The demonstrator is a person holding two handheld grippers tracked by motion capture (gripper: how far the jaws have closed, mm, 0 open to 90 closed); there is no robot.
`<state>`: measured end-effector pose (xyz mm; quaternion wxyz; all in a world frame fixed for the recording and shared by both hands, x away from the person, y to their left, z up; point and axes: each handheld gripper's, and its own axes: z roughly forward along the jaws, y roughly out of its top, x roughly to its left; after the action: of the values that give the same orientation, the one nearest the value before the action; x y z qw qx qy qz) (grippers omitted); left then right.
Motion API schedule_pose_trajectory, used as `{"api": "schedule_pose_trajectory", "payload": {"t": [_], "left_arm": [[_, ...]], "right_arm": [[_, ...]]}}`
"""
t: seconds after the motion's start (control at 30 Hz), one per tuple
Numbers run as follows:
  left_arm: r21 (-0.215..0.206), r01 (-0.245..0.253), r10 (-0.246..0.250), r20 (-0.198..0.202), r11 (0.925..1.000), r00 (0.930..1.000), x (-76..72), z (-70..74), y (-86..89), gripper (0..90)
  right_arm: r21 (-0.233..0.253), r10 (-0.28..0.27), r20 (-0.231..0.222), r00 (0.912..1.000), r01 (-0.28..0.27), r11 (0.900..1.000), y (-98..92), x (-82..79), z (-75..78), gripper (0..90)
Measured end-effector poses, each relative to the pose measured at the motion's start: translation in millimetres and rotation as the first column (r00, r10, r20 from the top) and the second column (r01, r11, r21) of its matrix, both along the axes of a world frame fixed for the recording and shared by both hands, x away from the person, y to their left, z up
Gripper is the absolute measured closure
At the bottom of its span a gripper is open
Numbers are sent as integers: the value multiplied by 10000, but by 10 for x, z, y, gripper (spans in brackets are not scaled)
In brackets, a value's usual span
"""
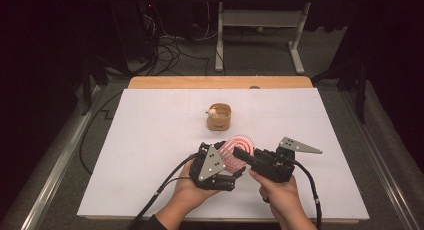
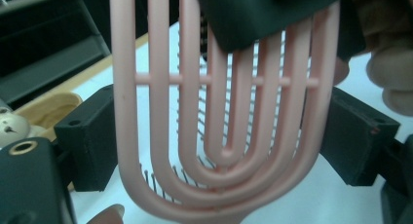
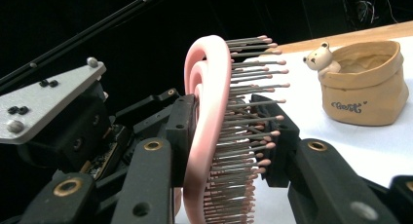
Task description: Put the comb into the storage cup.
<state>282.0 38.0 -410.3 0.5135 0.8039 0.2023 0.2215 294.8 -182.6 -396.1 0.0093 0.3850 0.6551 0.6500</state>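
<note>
A pink vented hairbrush point(image 1: 241, 144) is held upright above the white table cover, near its front middle. My left gripper point(image 1: 230, 159) is shut on it across the width of the head; in the left gripper view the jaws press both edges of the hairbrush point(image 2: 160, 112). My right gripper point(image 1: 245, 155) is shut on it across its thickness. In the right gripper view one jaw pad sits against the back of the hairbrush point(image 3: 207, 121) and the other is pushed into the bristles point(image 3: 253, 102). A hand holds each gripper.
A tan bag-shaped pot point(image 1: 219, 117) with a small bear figure point(image 3: 320, 58) on its rim stands behind the grippers, mid-table. The white cover point(image 1: 150, 155) lies on a wooden table. Cables and a desk frame point(image 1: 260, 20) are on the floor beyond.
</note>
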Motion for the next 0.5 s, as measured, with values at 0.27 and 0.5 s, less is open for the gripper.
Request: {"api": "schedule_pose_trajectory", "payload": {"t": [0.27,0.5], "left_arm": [[-199,65,-67,-98,9998,9999,-4,14,9,89],[-450,243,-260,-357,9987,9990,-3,21,34,43]], "right_arm": [[94,-17,103,9999,16,10000,-18,-11,22,656],[207,-25,261,9997,20,9998,-46,-26,57,661]]}}
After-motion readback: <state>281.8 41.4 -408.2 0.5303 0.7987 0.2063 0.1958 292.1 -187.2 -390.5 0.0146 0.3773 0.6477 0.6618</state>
